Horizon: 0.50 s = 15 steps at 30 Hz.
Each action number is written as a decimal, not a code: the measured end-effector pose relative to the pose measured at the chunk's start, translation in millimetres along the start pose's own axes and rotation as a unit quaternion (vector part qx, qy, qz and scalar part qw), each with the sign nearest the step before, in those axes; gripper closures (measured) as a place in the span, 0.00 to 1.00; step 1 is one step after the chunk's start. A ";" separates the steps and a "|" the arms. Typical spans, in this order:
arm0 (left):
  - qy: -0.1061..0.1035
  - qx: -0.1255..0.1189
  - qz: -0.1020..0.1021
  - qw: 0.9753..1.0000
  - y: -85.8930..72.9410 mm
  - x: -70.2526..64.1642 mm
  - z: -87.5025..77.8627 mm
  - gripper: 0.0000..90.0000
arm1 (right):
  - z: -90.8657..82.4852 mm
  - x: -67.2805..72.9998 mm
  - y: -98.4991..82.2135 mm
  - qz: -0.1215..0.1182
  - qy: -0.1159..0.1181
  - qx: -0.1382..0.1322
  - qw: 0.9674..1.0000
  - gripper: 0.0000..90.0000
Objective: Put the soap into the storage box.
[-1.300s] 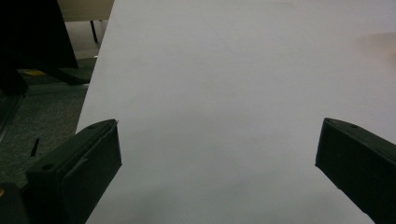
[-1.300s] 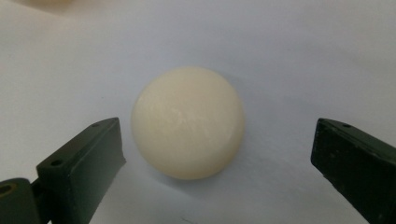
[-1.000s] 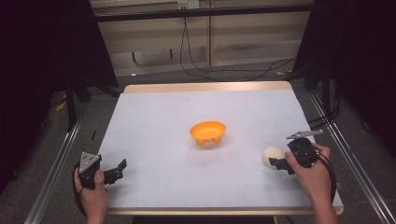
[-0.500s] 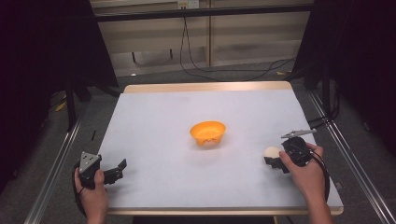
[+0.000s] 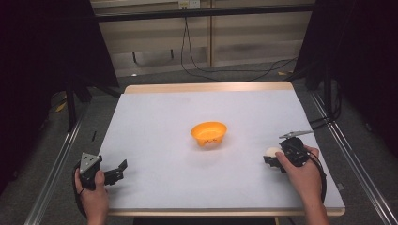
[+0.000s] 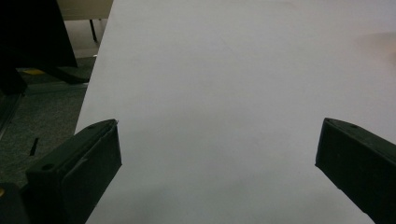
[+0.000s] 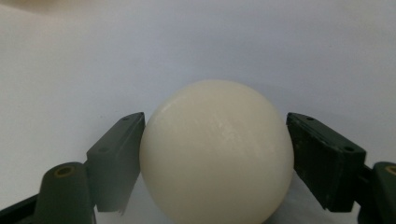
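White desk [image 5: 187, 122], orange bowl [image 5: 209, 133] at centre.
Right tongs [image 7: 215, 154] just closed, clamped on cream ball [image 7: 215, 158]; left tongs [image 6: 217, 163] apart, nothing between.

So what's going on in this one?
A person works at a white-covered table with a gripper in each hand. The right gripper has just been closing its jaws and now clamps a cream-white ball near the table's right edge, with a pad against each side. The left gripper rests open at the near left corner, holding nothing. An orange bowl sits mid-table, apart from both.
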<state>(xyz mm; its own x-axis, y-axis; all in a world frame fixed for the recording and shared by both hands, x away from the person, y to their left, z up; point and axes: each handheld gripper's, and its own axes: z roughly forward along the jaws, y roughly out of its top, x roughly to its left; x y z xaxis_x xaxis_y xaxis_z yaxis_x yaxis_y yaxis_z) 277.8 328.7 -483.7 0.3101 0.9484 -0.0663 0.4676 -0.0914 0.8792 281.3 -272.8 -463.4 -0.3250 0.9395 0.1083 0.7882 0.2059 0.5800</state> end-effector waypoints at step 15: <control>0.002 0.001 0.001 1.000 0.0 -0.4 0.1 0.00 | 0.8 -1.1 -1.9 0.002 0.010 0.008 1.000 0.27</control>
<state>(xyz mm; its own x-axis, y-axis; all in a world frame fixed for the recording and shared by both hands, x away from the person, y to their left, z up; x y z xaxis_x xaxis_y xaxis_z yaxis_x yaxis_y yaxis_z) 277.8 328.3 -483.7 0.3075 0.9495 -0.0621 0.4681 -0.0941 0.8787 280.5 -273.9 -465.3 -0.3331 0.9343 0.1270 0.7976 0.2074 0.5664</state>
